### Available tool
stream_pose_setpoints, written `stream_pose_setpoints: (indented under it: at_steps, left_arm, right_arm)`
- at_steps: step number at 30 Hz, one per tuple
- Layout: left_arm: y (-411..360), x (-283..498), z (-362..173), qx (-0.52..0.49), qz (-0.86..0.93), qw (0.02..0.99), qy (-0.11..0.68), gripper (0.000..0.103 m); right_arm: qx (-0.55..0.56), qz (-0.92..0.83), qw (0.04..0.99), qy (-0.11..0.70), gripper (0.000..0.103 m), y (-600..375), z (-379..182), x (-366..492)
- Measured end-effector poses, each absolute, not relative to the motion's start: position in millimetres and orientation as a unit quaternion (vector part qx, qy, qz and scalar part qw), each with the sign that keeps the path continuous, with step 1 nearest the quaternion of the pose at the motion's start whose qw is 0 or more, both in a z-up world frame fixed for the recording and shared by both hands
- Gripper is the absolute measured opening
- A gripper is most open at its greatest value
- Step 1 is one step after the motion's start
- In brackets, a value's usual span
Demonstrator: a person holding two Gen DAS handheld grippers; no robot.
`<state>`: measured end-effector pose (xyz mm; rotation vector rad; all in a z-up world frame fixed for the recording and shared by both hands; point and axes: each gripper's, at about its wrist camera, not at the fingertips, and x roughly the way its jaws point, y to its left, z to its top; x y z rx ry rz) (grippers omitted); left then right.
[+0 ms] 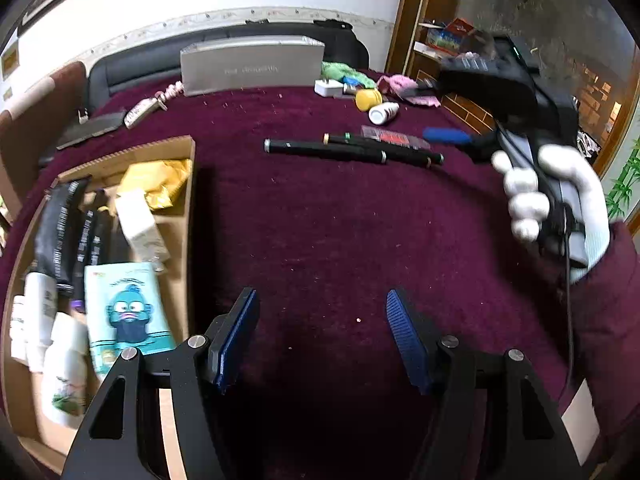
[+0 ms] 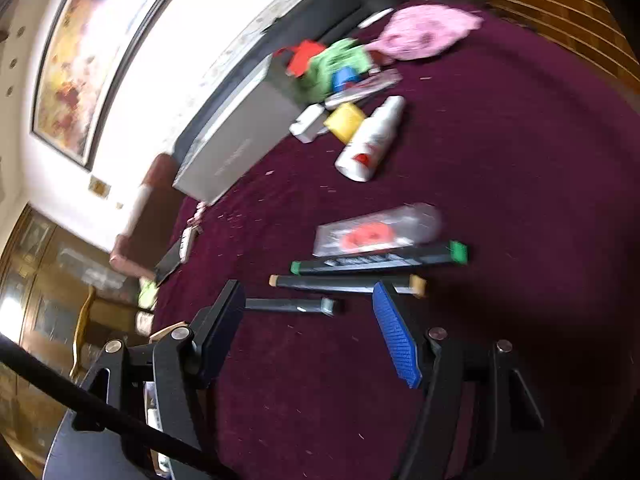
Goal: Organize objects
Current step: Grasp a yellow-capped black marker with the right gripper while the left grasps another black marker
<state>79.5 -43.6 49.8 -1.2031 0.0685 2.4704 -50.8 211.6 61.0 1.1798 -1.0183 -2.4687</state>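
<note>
Here, left gripper [image 1: 320, 336] spread apart over bare maroon cloth [image 1: 320, 232], nothing between the blue pads [image 1: 234, 338]. Right gripper [image 2: 310, 328] likewise parted and empty, hovering just short of three dark markers [image 2: 380, 262] lying side by side mid-table; same gripper seen from the left wrist view up at the right, gripped by a white-gloved hand [image 1: 560, 200]. Clear packet with a red item [image 2: 376, 234] touching the far side of the markers. Farther back: white bottle [image 2: 372, 140] on its side, yellow block [image 2: 346, 122], white plug [image 2: 308, 124], green cloth [image 2: 340, 64], pink cloth [image 2: 424, 32], grey box [image 1: 252, 64]. Cardboard box [image 1: 184, 216] at the left, already packed with tubes, white bottles, a gold packet and a tissue pack with a blue cartoon face [image 1: 128, 312].
</note>
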Motion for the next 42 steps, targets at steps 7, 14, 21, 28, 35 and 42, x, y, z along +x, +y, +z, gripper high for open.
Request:
stream_pose_setpoints:
  at_steps: [7, 14, 21, 28, 35, 42]
  left_arm:
    - [-27.9, 78.6, 31.0, -0.441, 0.875, 0.195, 0.046, 0.061]
    - [-21.5, 90.5, 33.5, -0.433, 0.877, 0.2, 0.058, 0.067]
    - [-16.1, 95.8, 31.2, -0.431, 0.877, 0.202, 0.065, 0.069]
    - [-19.6, 92.2, 28.6, -0.441, 0.875, 0.192, 0.058, 0.074]
    - [-20.4, 91.5, 28.2, -0.439, 0.876, 0.193, 0.059, 0.075]
    - [-18.0, 92.6, 26.1, -0.44, 0.875, 0.192, 0.061, 0.075]
  right_arm:
    - [0.466, -0.807, 0.197, -0.305, 0.066, 156.5, 47.0, -101.0]
    - [0.512, -0.778, 0.198, -0.306, 0.067, 130.8, 16.4, -123.9]
    - [0.543, -0.734, 0.285, -0.292, 0.068, 108.6, 24.9, -84.8]
    - [0.481, -0.84, 0.149, -0.201, 0.068, 145.2, 58.9, -86.6]
    - [0.504, -0.817, 0.152, -0.235, 0.067, 155.6, 39.7, -107.7]
    - [0.502, -0.826, 0.148, -0.209, 0.067, 147.2, 49.7, -115.3]
